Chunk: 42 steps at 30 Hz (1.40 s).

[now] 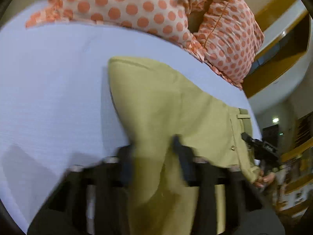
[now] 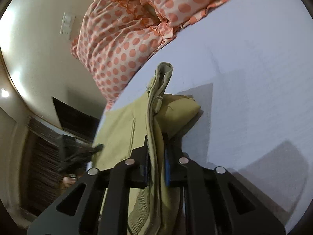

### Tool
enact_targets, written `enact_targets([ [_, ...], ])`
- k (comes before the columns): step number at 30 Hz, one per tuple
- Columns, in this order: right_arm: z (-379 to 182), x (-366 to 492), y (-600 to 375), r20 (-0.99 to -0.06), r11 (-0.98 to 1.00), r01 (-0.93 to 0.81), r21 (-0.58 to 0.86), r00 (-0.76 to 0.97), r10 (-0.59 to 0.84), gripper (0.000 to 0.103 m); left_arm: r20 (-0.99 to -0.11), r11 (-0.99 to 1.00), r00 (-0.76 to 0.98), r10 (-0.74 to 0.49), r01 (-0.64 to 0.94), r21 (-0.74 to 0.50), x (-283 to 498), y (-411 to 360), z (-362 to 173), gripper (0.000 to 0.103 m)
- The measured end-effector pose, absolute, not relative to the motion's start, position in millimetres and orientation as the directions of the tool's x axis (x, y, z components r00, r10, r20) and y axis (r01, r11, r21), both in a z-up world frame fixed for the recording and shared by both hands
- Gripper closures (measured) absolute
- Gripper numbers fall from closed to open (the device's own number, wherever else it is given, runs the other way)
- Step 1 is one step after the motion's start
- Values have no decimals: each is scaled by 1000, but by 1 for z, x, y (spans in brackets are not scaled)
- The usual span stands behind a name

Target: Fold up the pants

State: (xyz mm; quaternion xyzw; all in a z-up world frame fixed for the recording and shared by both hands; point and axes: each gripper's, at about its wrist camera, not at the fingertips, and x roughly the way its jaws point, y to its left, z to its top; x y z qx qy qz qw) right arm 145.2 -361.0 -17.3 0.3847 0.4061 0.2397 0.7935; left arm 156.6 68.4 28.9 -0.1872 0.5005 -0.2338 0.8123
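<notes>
Lifting olive pants (image 2: 156,129) off the bed (image 2: 254,78), mid-fold.
Both sets of jaws clamped on fabric, keeping layers stacked together.

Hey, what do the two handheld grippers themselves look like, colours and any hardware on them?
Both grippers are matte black. The right gripper has flat angular link arms with triangular cut-outs, round silver pivot caps and blue pads inside its jaws. The left gripper is blurred, but shows the same black links and silver caps. No cables or sleeves are visible.
</notes>
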Motion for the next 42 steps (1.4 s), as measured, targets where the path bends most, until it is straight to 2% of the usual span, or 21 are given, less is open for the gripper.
enact_targets([
  [2, -10, 150, -360, -447, 581, -82, 810, 555, 701, 92, -734, 822, 376, -566, 195, -534, 162, 65, 29, 91],
  [5, 11, 167, -358, -450, 610, -119, 784, 569, 689, 93, -758, 861, 408, -509, 235, -451, 169, 50, 47, 95],
  [9, 44, 206, -361, -461, 678, -159, 717, 621, 634, 94, -725, 885, 507, -465, 251, -392, 201, 32, 80, 97],
  [12, 55, 239, -370, -487, 739, -125, 662, 678, 551, 94, -717, 939, 607, -344, 231, -254, 236, 6, 91, 96],
  [13, 53, 251, -373, -510, 761, -91, 642, 690, 514, 93, -733, 963, 625, -267, 202, -179, 252, -5, 86, 95],
  [15, 38, 277, -377, -631, 837, 24, 546, 669, 392, 87, -778, 983, 604, -173, 153, -99, 272, -16, 72, 90],
  [17, 26, 281, -380, -730, 889, 116, 442, 623, 282, 84, -798, 987, 582, -157, 130, -100, 273, -14, 65, 85],
  [20, 39, 253, -388, -664, 905, 80, 418, 707, 244, 84, -733, 993, 675, -84, 119, -5, 241, -7, 81, 78],
  [22, 49, 240, -382, -617, 886, -5, 464, 716, 328, 81, -700, 986, 699, -144, 161, -42, 221, -6, 92, 67],
  [23, 51, 241, -377, -610, 875, -37, 483, 702, 367, 73, -696, 974, 685, -215, 203, -102, 214, -7, 95, 65],
  [25, 52, 242, -362, -618, 867, -81, 492, 669, 413, 34, -712, 944, 624, -322, 267, -193, 212, -16, 90, 54],
  [27, 41, 250, -346, -691, 899, -52, 434, 621, 370, 23, -748, 937, 570, -340, 270, -220, 220, -24, 76, 48],
  [29, 24, 260, -339, -768, 923, 15, 386, 559, 312, 22, -808, 946, 498, -315, 232, -226, 236, -32, 51, 46],
  [30, 24, 260, -338, -765, 929, 17, 369, 573, 293, 22, -822, 947, 474, -315, 209, -243, 242, -33, 41, 46],
  [33, 32, 247, -333, -820, 958, 95, 270, 545, 177, 19, -824, 963, 503, -260, 191, -188, 224, -37, 52, 38],
  [35, 42, 220, -333, -785, 956, 71, 285, 590, 190, 15, -808, 959, 522, -273, 213, -187, 198, -35, 61, 26],
  [36, 49, 207, -329, -772, 961, 66, 270, 611, 175, 4, -798, 959, 537, -272, 223, -176, 181, -33, 64, 15],
  [37, 54, 193, -324, -765, 968, 68, 242, 627, 148, 1, -791, 961, 555, -259, 227, -156, 161, -31, 66, 10],
  [39, 59, 158, -311, -746, 981, 66, 182, 659, 94, 1, -786, 968, 575, -227, 221, -118, 128, -30, 64, 6],
  [42, 51, 129, -285, -743, 986, 3, 168, 657, 125, 1, -788, 974, 585, -191, 214, -77, 89, -31, 53, 5],
])
